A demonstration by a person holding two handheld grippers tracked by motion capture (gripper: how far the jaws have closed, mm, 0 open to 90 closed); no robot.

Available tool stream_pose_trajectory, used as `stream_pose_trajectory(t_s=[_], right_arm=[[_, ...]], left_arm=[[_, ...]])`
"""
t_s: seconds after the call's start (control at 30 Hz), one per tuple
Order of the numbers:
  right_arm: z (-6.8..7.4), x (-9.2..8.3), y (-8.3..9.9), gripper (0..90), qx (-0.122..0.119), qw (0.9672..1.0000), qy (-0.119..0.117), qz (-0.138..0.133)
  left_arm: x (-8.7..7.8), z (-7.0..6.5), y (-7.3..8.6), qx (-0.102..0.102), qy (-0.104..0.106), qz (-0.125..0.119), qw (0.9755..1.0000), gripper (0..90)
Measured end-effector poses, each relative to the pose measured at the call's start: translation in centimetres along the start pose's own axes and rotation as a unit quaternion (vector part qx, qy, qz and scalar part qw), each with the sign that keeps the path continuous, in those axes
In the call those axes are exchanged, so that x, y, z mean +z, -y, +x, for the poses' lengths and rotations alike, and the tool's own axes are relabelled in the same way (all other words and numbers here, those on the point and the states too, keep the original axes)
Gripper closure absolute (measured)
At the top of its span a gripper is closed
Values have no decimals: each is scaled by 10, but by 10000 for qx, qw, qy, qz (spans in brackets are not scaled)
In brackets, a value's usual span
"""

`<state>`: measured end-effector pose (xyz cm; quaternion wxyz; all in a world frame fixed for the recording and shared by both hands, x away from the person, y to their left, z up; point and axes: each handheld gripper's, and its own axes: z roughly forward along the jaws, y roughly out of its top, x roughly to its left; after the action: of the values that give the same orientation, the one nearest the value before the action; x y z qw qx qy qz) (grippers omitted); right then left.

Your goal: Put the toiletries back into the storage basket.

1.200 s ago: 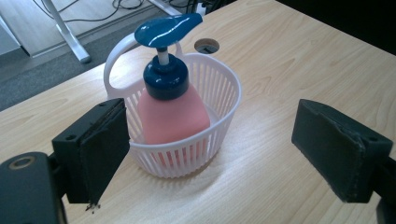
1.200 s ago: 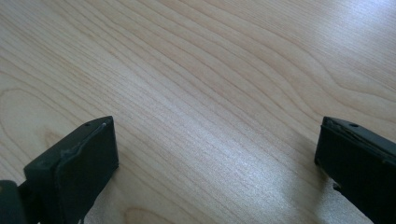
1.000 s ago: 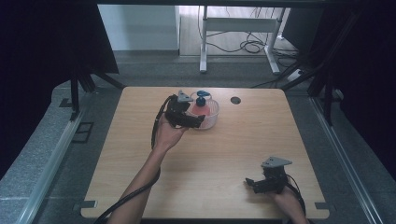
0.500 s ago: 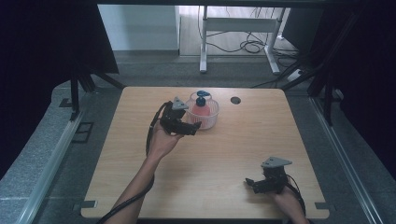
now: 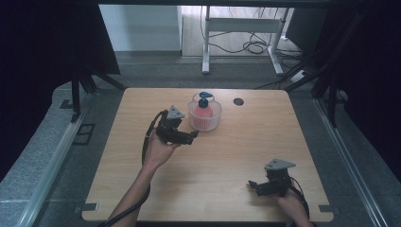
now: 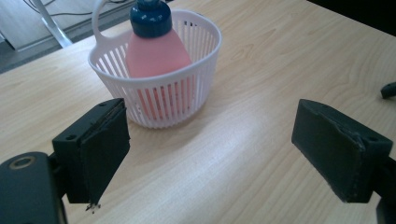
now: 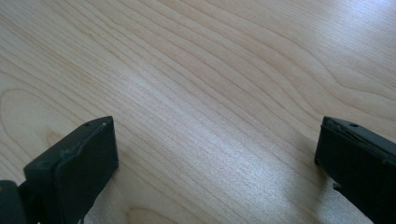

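Both grippers wide open & empty: I've got left gripper (image 5: pixel 191 137) just beside basket (image 5: pixel 204 122) w/ pink bottle (image 5: pixel 204 111) inside, prob ready to grab; right gripper (image 5: pixel 255 185) parked.

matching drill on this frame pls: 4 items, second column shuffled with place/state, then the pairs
Items:
1. pink bottle
2. white basket
3. left gripper
4. right gripper

Place or state:
A. open, over bare wood near the table's front right corner
B. standing inside the basket, blue cap up
C. open, just short of the basket, holding nothing
D. on the table's far side, slatted wall

Pairs: 1-B, 2-D, 3-C, 4-A
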<state>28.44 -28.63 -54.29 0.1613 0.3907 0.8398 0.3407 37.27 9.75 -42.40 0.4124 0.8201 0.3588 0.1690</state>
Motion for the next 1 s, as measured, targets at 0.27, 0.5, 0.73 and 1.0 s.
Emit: stream_pose_trajectory(t_s=[0.27,0.5,0.73,1.0], right_arm=[[0,0,0,0,3,10000,4,4],[0,0,0,0,9,10000,6,5],[1,0,0,0,15,10000,6,-2],[1,0,0,0,-2,10000,5,4]], left_arm=[[-10,-3,15,-18,28,-6,10000,110],[-21,-6,30,-41,20,-24,10000,110],[-28,-10,44,-41,45,-41,10000,110],[-35,-15,59,-16,65,-43,10000,110]])
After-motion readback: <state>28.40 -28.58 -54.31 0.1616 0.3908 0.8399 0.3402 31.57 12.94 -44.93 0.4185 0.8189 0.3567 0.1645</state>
